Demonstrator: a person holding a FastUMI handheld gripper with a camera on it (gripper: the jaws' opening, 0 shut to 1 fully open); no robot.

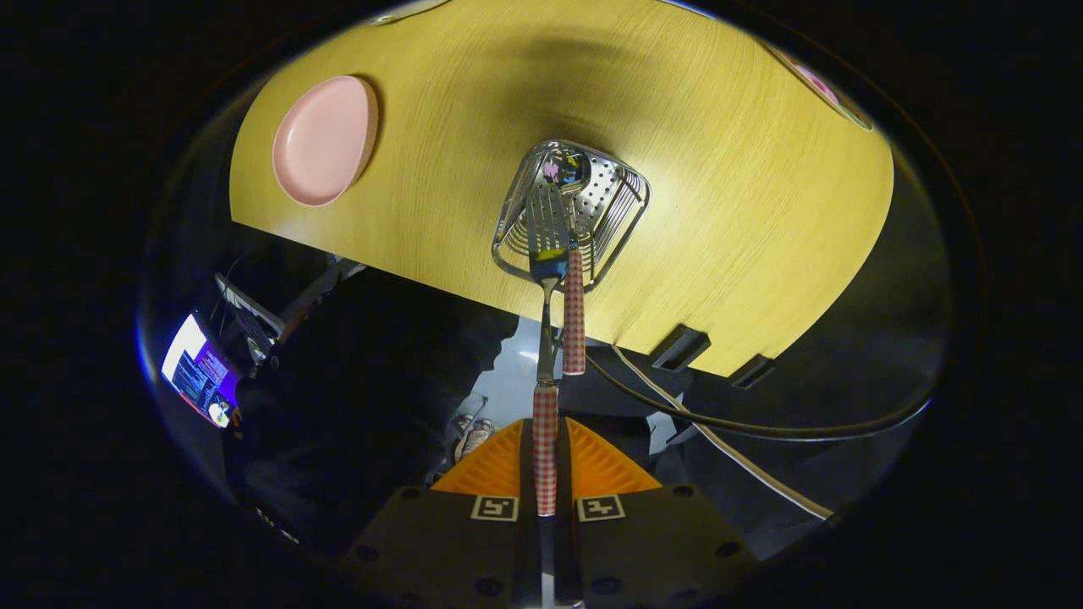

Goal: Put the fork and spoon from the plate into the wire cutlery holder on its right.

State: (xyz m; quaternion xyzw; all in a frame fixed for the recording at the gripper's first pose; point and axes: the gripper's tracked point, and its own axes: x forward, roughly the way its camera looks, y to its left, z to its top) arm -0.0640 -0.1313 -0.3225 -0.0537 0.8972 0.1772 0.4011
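Between the orange fingers (516, 463), gripper (546, 461) pinching the fork (546, 372) by its checked handle, tines over the wire cutlery holder (622, 203), spoon (574, 279) already inside, pink plate (324, 139) well apart on the wooden table (744, 211).

The gripper (546, 461) sits at the lower centre of the frame, orange fingers (495, 469) clamped together on the fork (546, 355) handle.

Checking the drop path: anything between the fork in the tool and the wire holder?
Nothing visible blocks it. The tool is shut on the fork, whose tines already reach over the wire holder. The spoon already stands in the holder, right beside the fork, so it may brush it.
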